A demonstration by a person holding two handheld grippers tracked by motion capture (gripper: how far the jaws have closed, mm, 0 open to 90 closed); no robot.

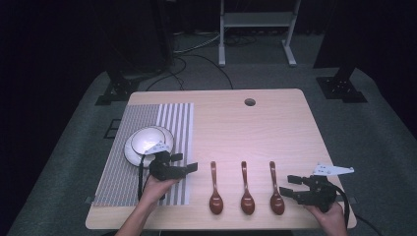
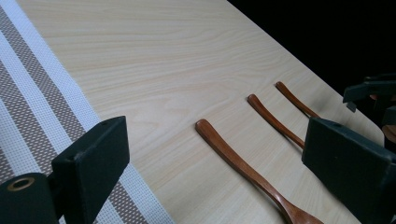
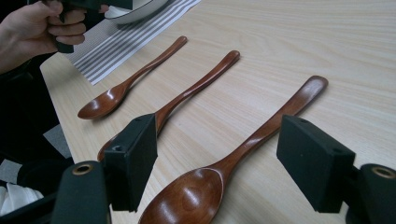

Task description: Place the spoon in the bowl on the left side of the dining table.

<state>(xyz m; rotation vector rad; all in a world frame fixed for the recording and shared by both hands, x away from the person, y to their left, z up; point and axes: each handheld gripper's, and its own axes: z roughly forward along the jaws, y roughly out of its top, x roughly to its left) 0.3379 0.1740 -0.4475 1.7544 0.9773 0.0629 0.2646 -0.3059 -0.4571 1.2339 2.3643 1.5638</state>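
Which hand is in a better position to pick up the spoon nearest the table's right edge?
Probably the right. Its tool is open, with that spoon lying between its jaws, untouched. The left tool faces the spoons from the striped mat.

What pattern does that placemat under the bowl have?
Grey and white stripes on the placemat, with a fine woven mesh texture; clearest in the left gripper view.

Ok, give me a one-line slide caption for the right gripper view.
Open right gripper poised over the nearest of three wooden spoons on a light wood table.
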